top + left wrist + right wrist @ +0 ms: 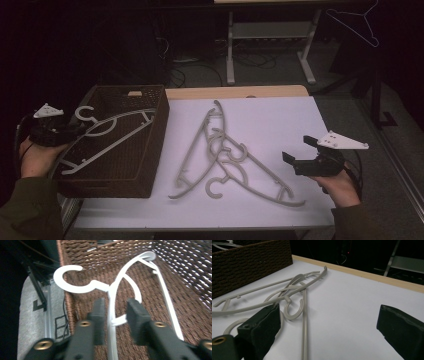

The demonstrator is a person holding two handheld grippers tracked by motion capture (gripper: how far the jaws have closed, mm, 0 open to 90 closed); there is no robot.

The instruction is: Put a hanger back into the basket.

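Left gripper view, tongs [115, 312] parted around hanger [113, 290], basket [190, 302]

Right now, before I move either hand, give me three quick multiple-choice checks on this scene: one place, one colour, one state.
1. Where does the white hanger lie?
A. across the basket
B. on the floor
C. in the right gripper

2. What colour is the basket?
A. blue
B. brown
C. white

3. How is the right gripper?
A. shut on a hanger
B. shut on the basket
C. open, holding nothing

Answers:
1 A: the white hanger rests over the woven basket, between the left gripper's parted jaws.
2 B: its weave is dark brown.
3 C: the right gripper has its jaws wide apart above bare table.
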